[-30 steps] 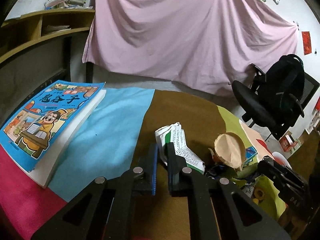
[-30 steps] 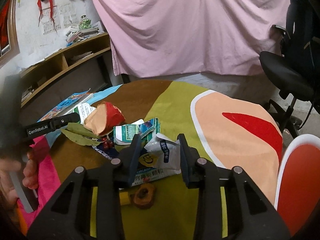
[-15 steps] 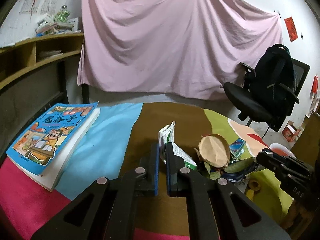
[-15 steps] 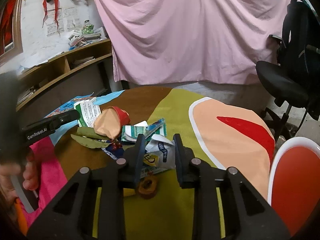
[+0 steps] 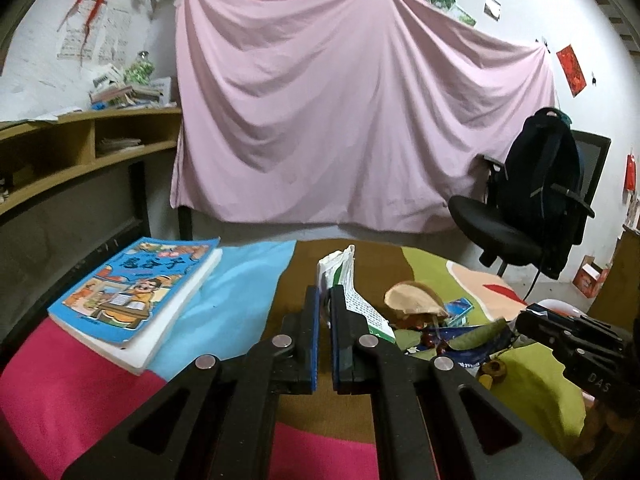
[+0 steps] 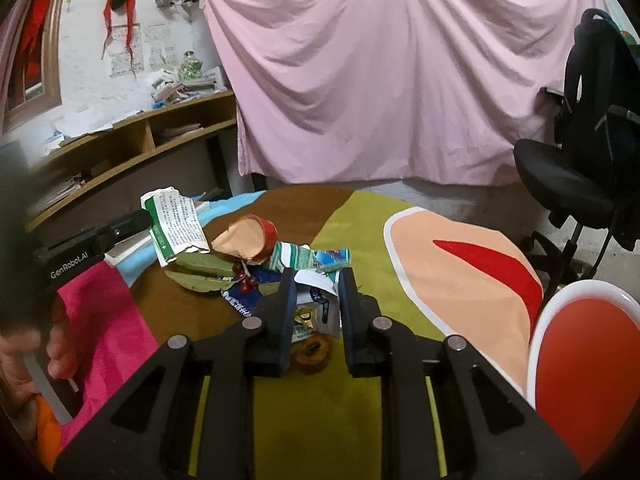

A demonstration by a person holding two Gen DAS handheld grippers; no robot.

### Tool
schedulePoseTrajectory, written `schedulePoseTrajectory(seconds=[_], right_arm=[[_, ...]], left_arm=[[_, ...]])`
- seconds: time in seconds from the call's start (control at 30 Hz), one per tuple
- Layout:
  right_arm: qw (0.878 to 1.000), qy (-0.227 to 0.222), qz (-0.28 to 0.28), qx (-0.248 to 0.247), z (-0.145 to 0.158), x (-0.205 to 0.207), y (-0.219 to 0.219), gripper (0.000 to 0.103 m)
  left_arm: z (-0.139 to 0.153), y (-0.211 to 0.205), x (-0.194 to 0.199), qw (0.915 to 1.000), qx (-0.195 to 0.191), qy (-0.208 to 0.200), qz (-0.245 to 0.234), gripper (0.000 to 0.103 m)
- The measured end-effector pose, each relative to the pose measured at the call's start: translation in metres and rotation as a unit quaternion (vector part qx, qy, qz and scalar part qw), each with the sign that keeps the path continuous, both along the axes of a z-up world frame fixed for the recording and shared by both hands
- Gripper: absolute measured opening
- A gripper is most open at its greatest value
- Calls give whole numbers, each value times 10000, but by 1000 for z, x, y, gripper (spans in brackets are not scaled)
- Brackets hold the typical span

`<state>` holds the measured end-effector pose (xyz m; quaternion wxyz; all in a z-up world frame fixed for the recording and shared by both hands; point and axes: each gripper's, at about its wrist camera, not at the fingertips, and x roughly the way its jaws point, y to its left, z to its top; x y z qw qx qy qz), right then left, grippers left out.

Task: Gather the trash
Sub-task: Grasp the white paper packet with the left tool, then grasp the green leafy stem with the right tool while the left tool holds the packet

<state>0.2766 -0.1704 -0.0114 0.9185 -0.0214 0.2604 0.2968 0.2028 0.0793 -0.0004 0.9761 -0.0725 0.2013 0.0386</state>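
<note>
Fingers pinch a crumpled white-green printed paper packet.

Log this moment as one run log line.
left hand-held gripper: shut on green-and-white paper carton | right hand-held gripper: jaws closing around white wrapper | remaining: leaves, paper cup

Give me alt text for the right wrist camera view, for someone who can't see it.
The right gripper is closing on a crumpled white wrapper at the near edge of a trash pile on a multicoloured round table. To the left, the left gripper holds a green-and-white carton above the table. A pink sheet hangs behind.
</note>
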Motion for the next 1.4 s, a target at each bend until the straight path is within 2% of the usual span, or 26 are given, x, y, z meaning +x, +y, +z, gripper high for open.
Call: schedulePoseTrajectory(seconds=[0.27, 0.43, 0.67, 0.73, 0.9, 1.03, 1.1, 1.17, 1.2, 1.4], right_arm=[[9986, -504, -182, -33, 11, -26, -10, 50], [9910, -1126, -367, -627, 15, -43, -5, 50], [9944, -845, -274, -576, 10, -37, -10, 51], [9959, -664, -271, -554, 6, -31, -12, 51], [9967, -612, -307, -445, 6, -31, -15, 55], [9958, -688, -359, -487, 8, -33, -14, 72], [9958, -736, -312, -441, 10, -35, -12, 75], [9965, -689, -201, -420, 10, -33, -9, 75], [9971, -643, -109, -391, 10, -31, -5, 75], [9983, -195, 448, -333, 4, -15, 18, 70]], left_arm=[[7, -14, -26, 9992, 207, -345, 76, 3], [7, -24, -33, 9983, 409, -425, 6, 0], [4, -26, -27, 9988, 367, -296, -129, 0], [1, -22, -25, 9993, 258, -148, -237, 0], [-6, -5, -14, 9983, -262, 363, -361, 0], [-11, 10, -13, 9947, -681, 701, -321, 0], [-14, 15, -12, 9925, -822, 840, -329, 6], [-15, 18, -14, 9910, -926, 904, -337, 22], [-15, 19, -15, 9904, -976, 909, -361, 25], [-19, 19, -14, 9863, -1126, 1084, -525, 26]])
